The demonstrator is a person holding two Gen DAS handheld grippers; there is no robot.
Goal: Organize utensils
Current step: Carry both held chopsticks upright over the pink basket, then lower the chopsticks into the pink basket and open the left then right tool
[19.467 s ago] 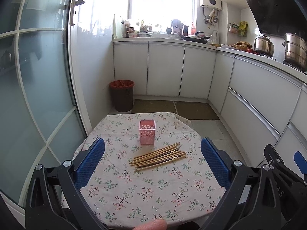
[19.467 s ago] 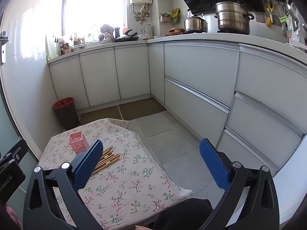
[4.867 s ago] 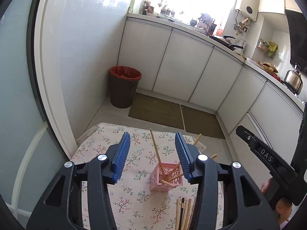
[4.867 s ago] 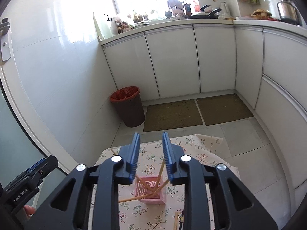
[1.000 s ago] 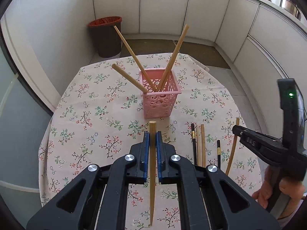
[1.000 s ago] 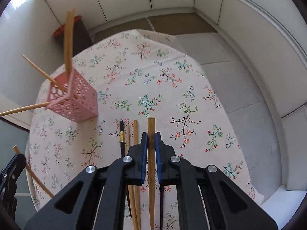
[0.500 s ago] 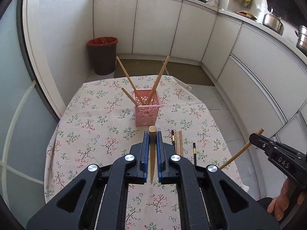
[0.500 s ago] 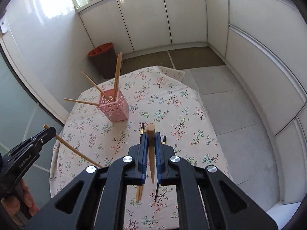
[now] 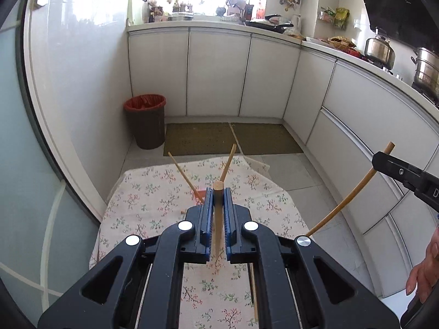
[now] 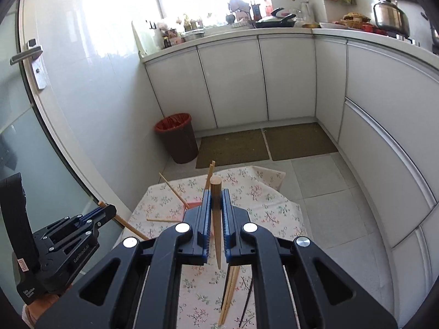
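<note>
My left gripper (image 9: 218, 192) is shut on a wooden chopstick (image 9: 218, 213) that runs back between its blue pads, high above the table. It also shows at the left of the right wrist view (image 10: 105, 210). My right gripper (image 10: 216, 192) is shut on another wooden chopstick (image 10: 216, 219), seen from the side in the left wrist view (image 9: 348, 194). The pink holder (image 10: 193, 204) stands on the floral table (image 9: 153, 200), mostly hidden behind the fingers, with chopsticks (image 9: 182, 174) sticking out of it. Loose chopsticks (image 10: 229, 296) lie on the cloth below.
A brown bin with a red liner (image 9: 145, 122) stands on the floor beyond the table. White cabinets (image 9: 219, 74) line the back and right. A glass door (image 10: 33, 137) is on the left. A person's hand (image 9: 424, 266) shows at the right edge.
Both grippers have risen well above the table, each with its chopstick, and tilted up so that the holder now sits behind the fingertips.
</note>
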